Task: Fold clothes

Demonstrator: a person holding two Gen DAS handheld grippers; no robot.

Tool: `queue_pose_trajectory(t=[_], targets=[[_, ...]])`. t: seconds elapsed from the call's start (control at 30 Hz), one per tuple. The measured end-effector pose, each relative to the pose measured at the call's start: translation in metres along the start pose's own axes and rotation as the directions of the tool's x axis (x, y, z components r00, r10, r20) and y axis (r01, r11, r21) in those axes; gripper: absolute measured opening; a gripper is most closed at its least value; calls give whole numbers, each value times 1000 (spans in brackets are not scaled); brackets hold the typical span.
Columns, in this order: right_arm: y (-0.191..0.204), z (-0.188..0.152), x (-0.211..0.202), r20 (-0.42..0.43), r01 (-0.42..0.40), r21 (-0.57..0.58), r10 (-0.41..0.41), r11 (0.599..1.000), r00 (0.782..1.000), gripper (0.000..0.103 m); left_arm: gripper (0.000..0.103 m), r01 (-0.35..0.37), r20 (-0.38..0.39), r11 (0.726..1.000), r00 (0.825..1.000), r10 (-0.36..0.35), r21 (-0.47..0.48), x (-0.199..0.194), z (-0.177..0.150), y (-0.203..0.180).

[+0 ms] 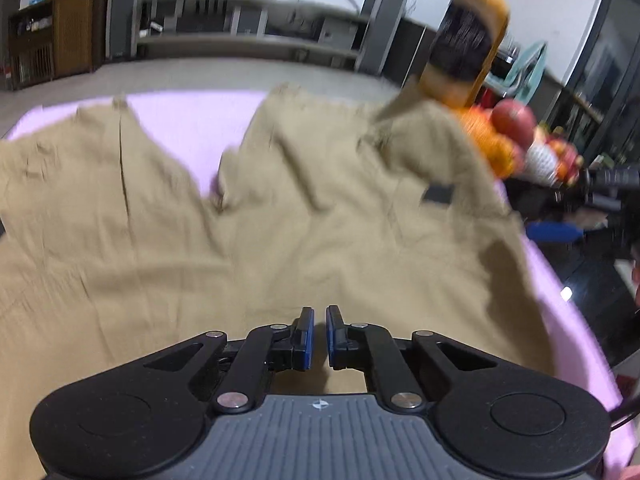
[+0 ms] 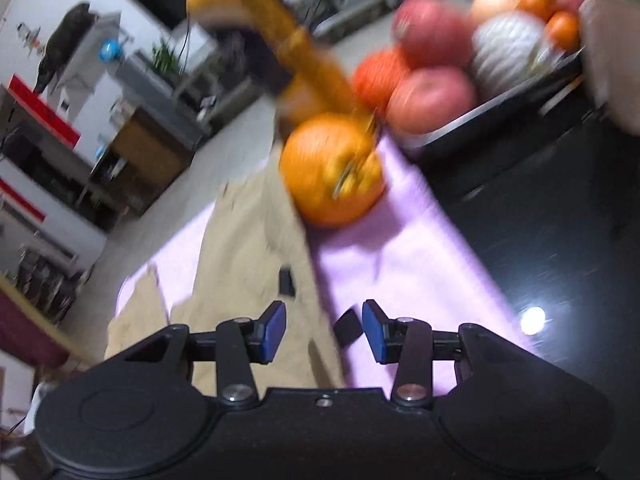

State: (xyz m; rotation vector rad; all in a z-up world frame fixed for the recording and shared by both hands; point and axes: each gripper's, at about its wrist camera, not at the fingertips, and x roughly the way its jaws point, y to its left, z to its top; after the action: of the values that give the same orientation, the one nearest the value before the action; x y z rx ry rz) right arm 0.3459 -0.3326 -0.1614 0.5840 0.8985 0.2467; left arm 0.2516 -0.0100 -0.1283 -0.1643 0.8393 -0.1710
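**Tan shorts spread on the pink cloth, both my grippers empty**

My left gripper (image 1: 319,336) hangs over the near part of a tan garment (image 1: 280,216), its blue pads drawn almost together with only a thin slit between them and no cloth in that slit. The garment looks like a pair of shorts lying flat on a pink cloth (image 1: 180,120) that covers the table. In the left wrist view the wide body of it lies under my fingers and the two legs run away from me toward the far edge of the table, with a wedge of pink showing between them; so its long axis runs from me outward, leg ends pointing away. The fabric is rumpled, most of all on the right leg, where a small dark tag (image 1: 439,193) sits.

My right gripper (image 2: 324,332) stands with its pads apart and nothing pressed between them. Through that gap I see the right edge of the garment, running slantwise up the picture, and the pink cloth just beside it.

Beyond that far right corner stands a bottle of orange drink (image 1: 466,38), an orange (image 2: 332,170) close beside it, and a tray (image 2: 480,116) heaped with apples and other fruit. Both views are blurred.
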Motion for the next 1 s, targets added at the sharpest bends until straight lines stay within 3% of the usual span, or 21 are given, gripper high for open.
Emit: queue_pose_trajectory(t=[0.1,0.13,0.17,0.2,0.37,0.43,0.57,0.7,0.77,0.8,0.83,0.87,0.93,1.0], targets=[[12,-6,24,-9,23,-36,-24,999,1000,46,5,1,-21,999,1000,-2,-33,6,0,11],[13,-8,29,-6,42,-30,-42,999,999,39,5,0,-32,999,999,-1,-41,7,2,13],[13,-9,34,-3,65,-17,-65,998,998,8,6,-5,-34,1000,999,4,-29,7,2,11],[11,-9,37,-3,88,-2,-88,996,996,6,6,-11,-36,1000,999,10,-17,8,2,9],[4,-10,33,3,101,33,-101,994,995,9,5,-36,-32,999,999,37,25,7,2,2],[11,-12,25,11,130,1,-130,992,992,19,4,-54,-19,997,998,55,52,-1,2,-1],[32,-11,-24,73,235,-82,-230,968,971,30,5,-44,98,987,995,29,152,-45,-2,-31],[42,-5,-113,296,296,-141,-245,945,923,44,6,-26,185,984,983,-7,176,-84,-13,-71],[41,-4,-151,429,338,-139,-251,931,868,44,7,-3,205,987,978,-31,162,-98,-20,-90],[39,-4,-165,484,349,-137,-245,927,840,44,10,6,195,986,980,-40,169,-97,-22,-102],[36,-3,-176,530,353,-135,-233,926,815,44,21,7,180,984,983,-40,179,-93,-24,-113],[30,-3,-181,551,330,-136,-206,934,809,44,28,7,166,982,985,-40,190,-88,-25,-124],[16,0,-180,542,239,-145,-125,960,831,44,28,2,135,980,990,-30,199,-72,-29,-143],[-4,7,-163,466,126,-125,-53,984,883,43,28,-7,102,977,995,-15,214,-54,-35,-160]])
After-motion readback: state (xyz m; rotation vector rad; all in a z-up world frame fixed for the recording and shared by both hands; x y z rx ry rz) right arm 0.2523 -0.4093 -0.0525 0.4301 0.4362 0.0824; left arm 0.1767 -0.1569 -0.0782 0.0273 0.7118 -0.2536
